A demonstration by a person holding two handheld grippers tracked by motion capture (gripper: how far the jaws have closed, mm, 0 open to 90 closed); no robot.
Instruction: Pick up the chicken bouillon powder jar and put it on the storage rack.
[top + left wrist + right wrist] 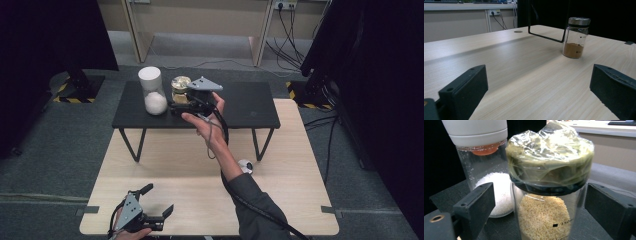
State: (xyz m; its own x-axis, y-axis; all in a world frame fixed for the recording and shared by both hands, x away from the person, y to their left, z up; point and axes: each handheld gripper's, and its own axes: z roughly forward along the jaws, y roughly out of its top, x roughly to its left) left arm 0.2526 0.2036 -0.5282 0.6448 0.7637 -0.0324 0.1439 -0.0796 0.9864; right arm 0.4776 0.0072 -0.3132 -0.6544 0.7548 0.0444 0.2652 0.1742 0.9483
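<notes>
Two grippers were in use. At the lower left of the high view, the left gripper [159, 200] rested wide open and empty on the wooden table [280, 200]. Mid-frame, the right gripper [176, 107] stood open around the seed jar [180, 89], pads not pressing. Just left stood the salt jar [152, 90].

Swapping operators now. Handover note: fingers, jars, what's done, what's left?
Right gripper: fingers open either side of the plastic-wrapped grain jar, not pressing it.
Left gripper: open, holding nothing, low over the wooden table.
Grain jar stands on the black raised shelf, beside the white-capped jar of white granules.
Brown-powder jar stands on the wooden table, untouched.
Done: two jars up on the shelf.
Left: probably the brown-powder jar.
</notes>
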